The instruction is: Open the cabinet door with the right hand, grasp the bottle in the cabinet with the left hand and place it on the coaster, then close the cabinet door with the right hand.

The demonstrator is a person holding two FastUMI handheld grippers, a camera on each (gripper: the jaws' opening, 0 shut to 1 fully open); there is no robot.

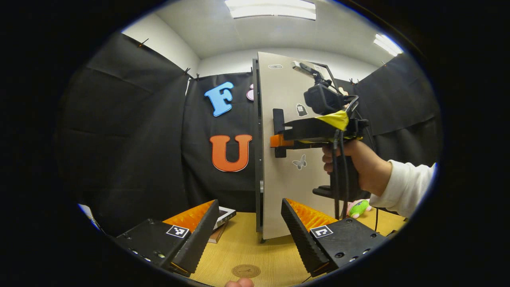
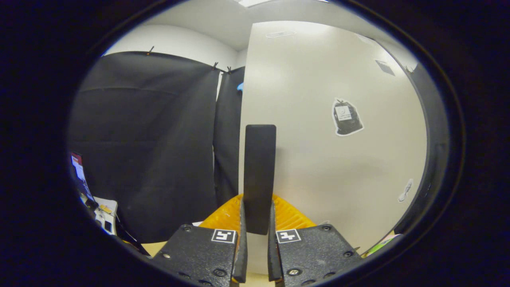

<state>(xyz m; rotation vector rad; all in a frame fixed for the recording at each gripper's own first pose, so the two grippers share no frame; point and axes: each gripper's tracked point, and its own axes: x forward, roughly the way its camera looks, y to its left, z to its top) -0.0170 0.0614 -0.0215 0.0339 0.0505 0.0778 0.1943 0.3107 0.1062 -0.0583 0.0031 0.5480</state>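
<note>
While both fingers of the right gripper press in on the upright black door handle, we see it clamped firmly — the handle runs straight up between them in the right gripper view. Behind it spreads the pale cabinet door, with a dark bag-shaped sticker up to the right.

Switching to the left gripper view, we find the left gripper spread wide and holding nothing, hovering low over the wooden table. Just beyond its fingers, near the bottom edge, lies the round brown coaster — bare, nothing on it. Farther off, the other gripper sits at the handle on the door's face, held by a hand in a white sleeve. The door stands edge-on toward us, and a butterfly sticker sits below the handle. A small framed item lies on the table at left, and a green plush toy rests at far right. We cannot see the bottle from here.
</note>
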